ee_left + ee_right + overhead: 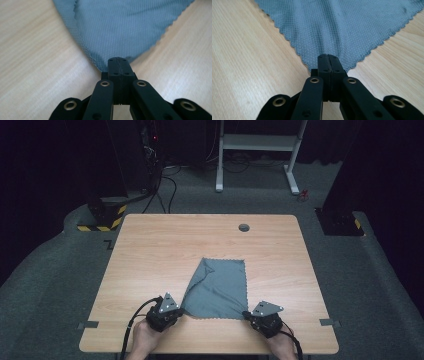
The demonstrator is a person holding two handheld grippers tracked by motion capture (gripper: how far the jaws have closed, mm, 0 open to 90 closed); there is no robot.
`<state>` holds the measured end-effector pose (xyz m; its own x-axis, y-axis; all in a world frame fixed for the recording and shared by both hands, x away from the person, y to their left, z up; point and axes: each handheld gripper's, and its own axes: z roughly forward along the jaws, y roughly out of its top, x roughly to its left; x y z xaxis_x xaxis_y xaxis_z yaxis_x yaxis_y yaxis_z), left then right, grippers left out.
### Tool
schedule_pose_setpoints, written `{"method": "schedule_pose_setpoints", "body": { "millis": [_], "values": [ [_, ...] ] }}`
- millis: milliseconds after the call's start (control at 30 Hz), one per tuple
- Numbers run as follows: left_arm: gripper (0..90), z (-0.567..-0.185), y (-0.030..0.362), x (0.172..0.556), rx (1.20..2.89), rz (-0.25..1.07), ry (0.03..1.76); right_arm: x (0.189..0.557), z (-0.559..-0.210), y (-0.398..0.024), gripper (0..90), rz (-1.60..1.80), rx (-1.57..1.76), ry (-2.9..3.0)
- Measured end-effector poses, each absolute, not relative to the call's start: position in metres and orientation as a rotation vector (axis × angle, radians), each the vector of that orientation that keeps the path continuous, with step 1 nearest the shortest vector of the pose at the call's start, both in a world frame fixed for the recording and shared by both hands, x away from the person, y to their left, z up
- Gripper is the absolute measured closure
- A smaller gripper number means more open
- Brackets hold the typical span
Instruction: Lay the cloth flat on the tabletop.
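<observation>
Two near corners of the grey cloth (220, 287), spread at lower centre of the desk (150, 250), are pinched: one by the left hand-held gripper (179, 312), one by the right hand-held gripper (246, 314), jaws clamped.

Cloth (125, 27) corners hidden between closed fingers, far cloth edges cut off in both gripper views

grey waffle-weave cloth (220, 287), light woodgrain table (160, 250), black fingers (119, 67)

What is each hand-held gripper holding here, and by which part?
Both hold the grey cloth: the left hand-held gripper is shut on its near left corner, the right hand-held gripper on its near right corner.
</observation>
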<state>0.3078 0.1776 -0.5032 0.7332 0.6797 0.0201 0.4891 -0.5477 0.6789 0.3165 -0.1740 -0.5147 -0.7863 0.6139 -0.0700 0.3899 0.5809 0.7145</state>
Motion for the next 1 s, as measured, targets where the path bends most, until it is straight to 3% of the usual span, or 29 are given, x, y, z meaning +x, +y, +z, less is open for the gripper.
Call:
{"method": "schedule_pose_setpoints", "body": {
  "millis": [133,267,400,733,1000],
  "values": [
    [88.3,-0.508,0.181,0.304,2.290,0.339,0.885,0.312,-0.517,-0.178,89.1,1.015,0.808,2.532],
    [74.7,-0.503,0.188,0.303,2.253,0.332,0.912,0.310,-0.515,-0.182,79.7,1.066,0.829,2.523],
    [65.5,-0.491,0.187,0.313,2.187,0.379,0.923,0.319,-0.509,-0.182,79.6,1.102,0.849,2.468],
    [60.7,-0.487,0.131,0.376,2.260,0.586,0.912,0.355,-0.522,-0.163,81.4,1.055,0.920,2.425],
    [59.5,-0.500,0.111,0.420,2.292,0.581,0.990,0.356,-0.523,-0.162,81.0,1.045,0.917,2.425]
  ]
}}
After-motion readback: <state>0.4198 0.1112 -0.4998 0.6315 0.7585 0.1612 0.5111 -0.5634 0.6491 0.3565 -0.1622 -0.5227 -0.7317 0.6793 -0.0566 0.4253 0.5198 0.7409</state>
